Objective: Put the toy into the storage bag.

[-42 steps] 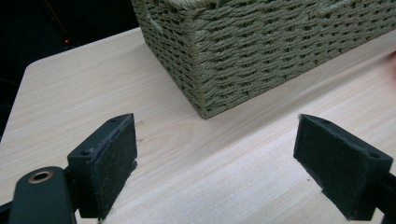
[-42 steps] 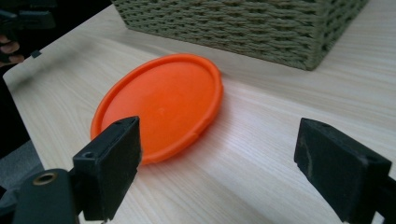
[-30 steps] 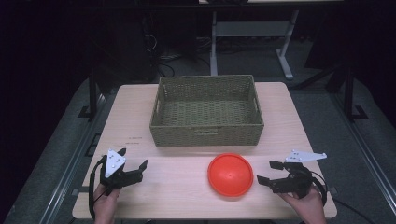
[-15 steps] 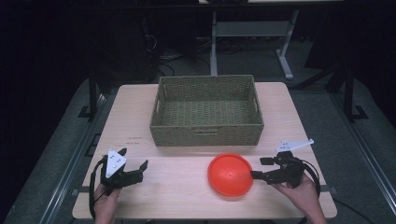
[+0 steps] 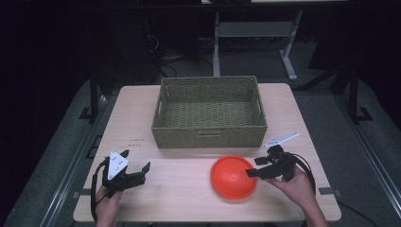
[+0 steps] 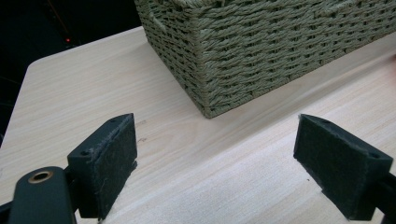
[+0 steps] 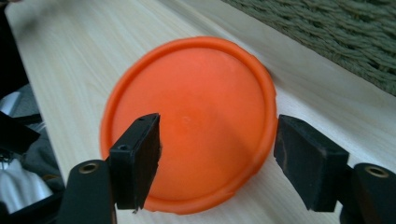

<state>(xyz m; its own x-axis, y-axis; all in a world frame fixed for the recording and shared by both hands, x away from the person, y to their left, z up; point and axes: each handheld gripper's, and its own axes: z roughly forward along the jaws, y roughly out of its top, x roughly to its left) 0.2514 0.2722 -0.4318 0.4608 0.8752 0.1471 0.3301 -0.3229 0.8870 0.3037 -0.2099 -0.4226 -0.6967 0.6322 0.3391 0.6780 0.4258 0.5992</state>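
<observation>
Your right gripper (image 5: pixel 255 167) is at the right edge of the orange dish (image 5: pixel 233 177), which lies upside down on the table (image 5: pixel 189 208), just in front of the woven basket (image 5: pixel 210 111). In the right gripper view the jaws stand apart on both sides of the dish (image 7: pixel 191 116), one over its near left part and one beyond its right rim. They have just been closing, but the pads do not press on the dish, so nothing is held. The dish lies flat, and its far rim is close to the front wall of the basket without touching it.

Your left gripper (image 5: pixel 134 171) rests on the left front part of the table, well apart from the dish. Its jaws are wide open with only bare table (image 6: pixel 210 177) between them, and the corner of the basket (image 6: pixel 261 51) is ahead of them.
</observation>
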